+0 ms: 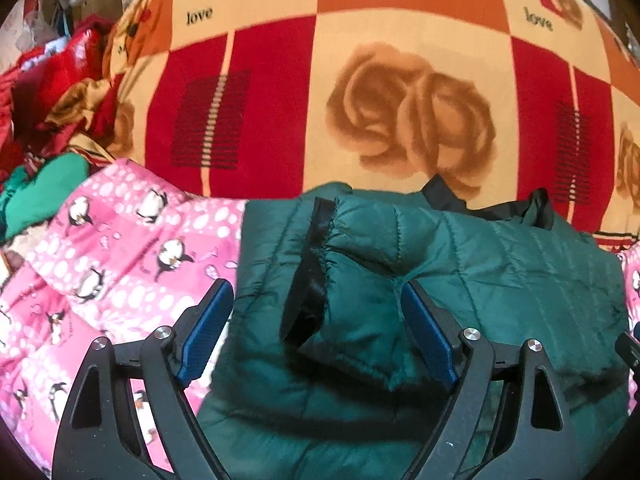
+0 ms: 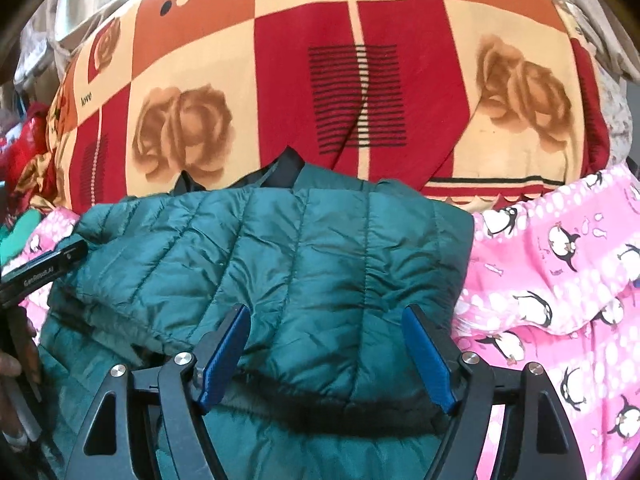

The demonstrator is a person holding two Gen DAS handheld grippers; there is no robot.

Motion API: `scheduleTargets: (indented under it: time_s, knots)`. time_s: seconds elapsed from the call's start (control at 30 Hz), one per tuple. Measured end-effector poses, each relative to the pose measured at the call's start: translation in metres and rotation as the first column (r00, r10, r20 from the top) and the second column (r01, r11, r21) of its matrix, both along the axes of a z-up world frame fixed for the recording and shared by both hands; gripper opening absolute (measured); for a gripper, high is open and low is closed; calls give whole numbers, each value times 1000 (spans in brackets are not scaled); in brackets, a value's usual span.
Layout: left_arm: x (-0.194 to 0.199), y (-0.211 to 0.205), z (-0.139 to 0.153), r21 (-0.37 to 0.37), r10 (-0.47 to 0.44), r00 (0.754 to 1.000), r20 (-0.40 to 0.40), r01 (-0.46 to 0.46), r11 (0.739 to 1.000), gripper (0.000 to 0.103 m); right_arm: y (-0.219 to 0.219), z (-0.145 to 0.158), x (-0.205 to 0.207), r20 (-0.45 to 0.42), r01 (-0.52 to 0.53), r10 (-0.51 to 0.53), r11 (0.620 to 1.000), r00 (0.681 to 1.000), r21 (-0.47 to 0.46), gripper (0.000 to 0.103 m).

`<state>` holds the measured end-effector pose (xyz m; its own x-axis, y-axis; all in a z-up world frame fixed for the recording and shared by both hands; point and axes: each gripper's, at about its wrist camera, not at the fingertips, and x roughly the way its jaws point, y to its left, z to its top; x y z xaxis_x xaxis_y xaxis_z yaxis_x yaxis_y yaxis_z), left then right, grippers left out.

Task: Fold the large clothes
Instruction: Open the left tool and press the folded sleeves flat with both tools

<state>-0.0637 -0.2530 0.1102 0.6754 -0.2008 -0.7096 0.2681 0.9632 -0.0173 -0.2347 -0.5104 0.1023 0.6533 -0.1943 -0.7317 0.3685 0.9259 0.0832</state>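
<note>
A dark green quilted jacket (image 1: pixel 460 264) lies folded on a pink penguin blanket (image 1: pixel 120 260); a sleeve with a black-lined cuff (image 1: pixel 308 280) is laid across it. My left gripper (image 1: pixel 318 300) hovers open over that sleeve, the fabric lying between its blue pads (image 1: pixel 208 320) with nothing gripped. In the right wrist view my right gripper (image 2: pixel 326 318) stands open above the jacket (image 2: pixel 304 248), over a folded edge. The left gripper's finger (image 2: pixel 44 264) shows at the jacket's left side, with a hand (image 2: pixel 16 360) below it.
A red, orange and cream bedsheet (image 1: pixel 400 60) with rose prints spreads behind the jacket. A heap of red and green clothes (image 1: pixel 48 140) sits at the far left. The penguin blanket (image 2: pixel 560 280) also extends to the jacket's right.
</note>
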Motion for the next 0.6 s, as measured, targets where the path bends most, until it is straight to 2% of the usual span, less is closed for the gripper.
scheduleTargets:
  time_s: [0.37, 0.6]
  knots:
    - [-36, 17, 21, 18, -7, 1000, 23, 6, 1000, 86, 20, 3, -22, -39, -5, 5, 1000, 999, 1, 76]
    - [-56, 25, 24, 22, -19, 1000, 15, 19, 1000, 86, 28, 4, -41, -51, 4, -3, 1000, 999, 10, 76]
